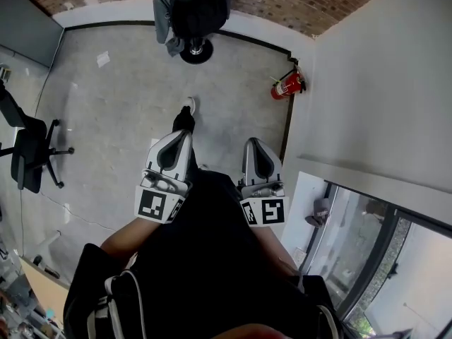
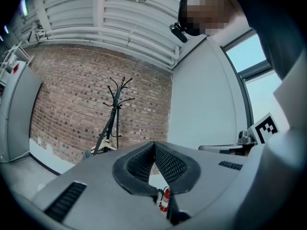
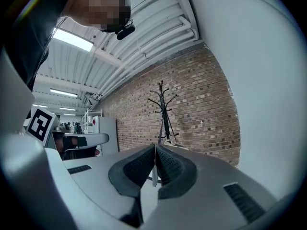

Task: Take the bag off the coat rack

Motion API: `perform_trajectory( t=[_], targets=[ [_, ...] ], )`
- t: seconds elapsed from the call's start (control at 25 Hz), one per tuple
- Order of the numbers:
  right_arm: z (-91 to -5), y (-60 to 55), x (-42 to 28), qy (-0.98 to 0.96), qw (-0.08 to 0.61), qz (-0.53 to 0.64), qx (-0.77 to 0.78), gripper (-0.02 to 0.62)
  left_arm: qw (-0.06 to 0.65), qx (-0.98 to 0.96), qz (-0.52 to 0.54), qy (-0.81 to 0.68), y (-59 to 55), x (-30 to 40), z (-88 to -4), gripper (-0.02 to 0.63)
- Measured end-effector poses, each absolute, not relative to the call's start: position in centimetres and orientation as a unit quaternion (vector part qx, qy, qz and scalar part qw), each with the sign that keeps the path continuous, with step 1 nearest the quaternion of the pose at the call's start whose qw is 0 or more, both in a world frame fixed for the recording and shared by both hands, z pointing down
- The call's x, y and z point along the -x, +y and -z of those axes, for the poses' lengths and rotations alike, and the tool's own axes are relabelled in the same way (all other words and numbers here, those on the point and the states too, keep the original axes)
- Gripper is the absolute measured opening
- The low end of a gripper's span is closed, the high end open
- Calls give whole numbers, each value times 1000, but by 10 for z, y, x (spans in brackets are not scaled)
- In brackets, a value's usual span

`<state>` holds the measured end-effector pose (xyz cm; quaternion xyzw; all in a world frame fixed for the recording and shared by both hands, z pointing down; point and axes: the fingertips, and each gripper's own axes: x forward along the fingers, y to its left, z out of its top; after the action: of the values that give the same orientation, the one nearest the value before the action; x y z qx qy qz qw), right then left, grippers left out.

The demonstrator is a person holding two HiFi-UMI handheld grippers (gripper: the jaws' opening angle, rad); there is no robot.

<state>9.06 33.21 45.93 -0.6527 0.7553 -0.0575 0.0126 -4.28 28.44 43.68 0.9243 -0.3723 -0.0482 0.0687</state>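
The black coat rack (image 1: 197, 48) stands far ahead by the brick wall, and a dark bag (image 1: 201, 9) hangs on it. Both grippers are held side by side in front of my body, well short of the rack. My left gripper (image 1: 185, 134) is shut with nothing in it, and so is my right gripper (image 1: 253, 144). In the left gripper view the rack (image 2: 115, 109) rises beyond the touching pads (image 2: 165, 163). The right gripper view shows the rack (image 3: 164, 111) straight ahead above the closed fingertips (image 3: 163, 159). In both gripper views the jaws hide the bag.
A red fire extinguisher (image 1: 286, 85) sits by the white wall on the right. A black office chair (image 1: 28, 154) stands at the left. Grey cloth (image 1: 164, 20) hangs on the rack's left side. A window (image 1: 367, 246) is at the lower right. Grey floor (image 1: 127, 90) stretches to the rack.
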Motion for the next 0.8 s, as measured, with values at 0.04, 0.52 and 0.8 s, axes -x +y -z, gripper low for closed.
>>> perform_trajectory(
  t=[0.04,0.52,0.8],
  targets=[
    [-460,324,-91,756,10,57,652,20,70,-924,50,-373,277,43,-438,20],
    [-439,166,-111,738,13,34,674,20,104,-935,64,-332,124,9,-434,20],
    [-432,68,-75,767,-31,19,640,20,100,-941,41,-322,44,16,-431,20]
  ],
)
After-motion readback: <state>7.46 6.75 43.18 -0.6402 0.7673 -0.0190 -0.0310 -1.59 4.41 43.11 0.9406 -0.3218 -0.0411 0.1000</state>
